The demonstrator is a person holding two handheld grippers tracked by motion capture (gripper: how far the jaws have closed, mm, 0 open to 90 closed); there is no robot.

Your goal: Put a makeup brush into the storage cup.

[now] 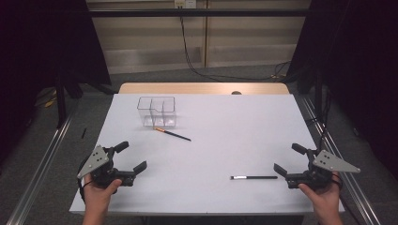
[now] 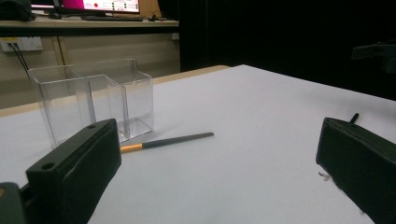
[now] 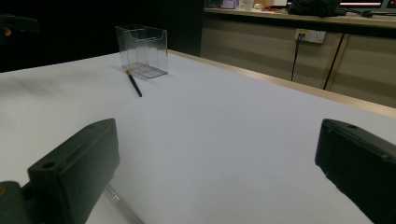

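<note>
A clear plastic box (image 1: 157,112) with compartments stands at the back left of the white table (image 1: 220,150). Just in front of it lies a dark pen with an orange end (image 1: 172,134). A second black pen with a pale tip (image 1: 254,177) lies near the front right, close to my right gripper (image 1: 287,158), which is open and holds nothing. At the front left my left gripper (image 1: 132,156) is also open and holds nothing. The left gripper view has the box (image 2: 93,100) and the orange-ended pen (image 2: 168,141) ahead of its wide jaws. In the right gripper view, the box (image 3: 142,50) and that pen (image 3: 134,84) are far off.
A wooden strip (image 1: 202,88) runs along the table's far edge. Metal rails (image 1: 40,159) flank both sides, and cables (image 1: 220,75) trail over the floor behind. A desk with a monitor (image 2: 100,5) stands beyond the table.
</note>
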